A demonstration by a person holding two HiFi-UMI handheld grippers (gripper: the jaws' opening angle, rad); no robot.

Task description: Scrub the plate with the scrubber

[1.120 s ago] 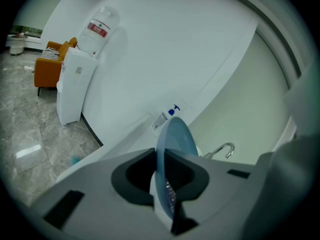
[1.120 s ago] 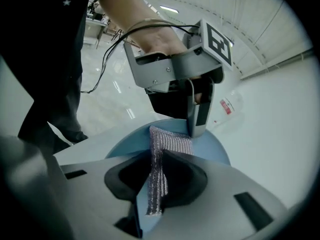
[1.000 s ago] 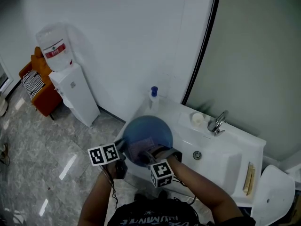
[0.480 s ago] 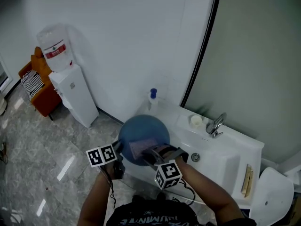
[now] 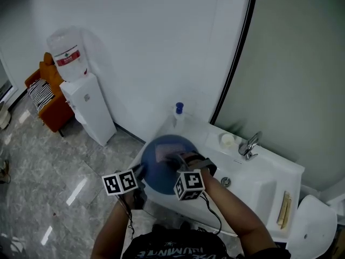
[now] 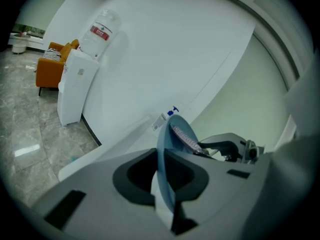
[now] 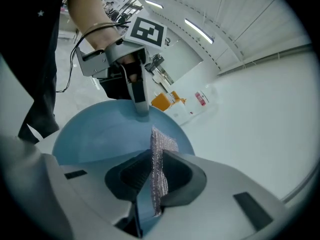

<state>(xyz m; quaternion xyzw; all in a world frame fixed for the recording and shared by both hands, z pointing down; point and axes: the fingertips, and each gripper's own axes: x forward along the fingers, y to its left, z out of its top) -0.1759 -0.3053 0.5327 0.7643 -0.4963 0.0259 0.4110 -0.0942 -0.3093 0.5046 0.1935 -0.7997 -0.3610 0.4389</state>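
Observation:
A round blue plate (image 5: pixel 161 169) hangs tilted over the near left end of the white sink counter (image 5: pixel 259 190). My left gripper (image 5: pixel 141 172) is shut on its lower left rim; in the left gripper view the plate (image 6: pixel 166 149) runs edge-on between the jaws. My right gripper (image 5: pixel 173 158) is shut on a flat silvery-grey scrubber (image 5: pixel 165 152) and presses it against the upper part of the plate's face. In the right gripper view the scrubber (image 7: pixel 159 166) stands edge-on between the jaws against the plate (image 7: pixel 95 134), with the left gripper (image 7: pixel 140 108) clamped on the far rim.
A tap (image 5: pixel 248 143) and a drain sit in the sink to the right. A bottle with a blue cap (image 5: pixel 178 114) stands at the counter's back, a small white cup (image 5: pixel 227 140) near the tap. A water dispenser (image 5: pixel 86 104) and an orange chair (image 5: pixel 46 99) stand at the left wall.
My right gripper has slid the scrubber up across the plate's face, away from me. The left gripper has kept its grip on the rim and hardly moved.

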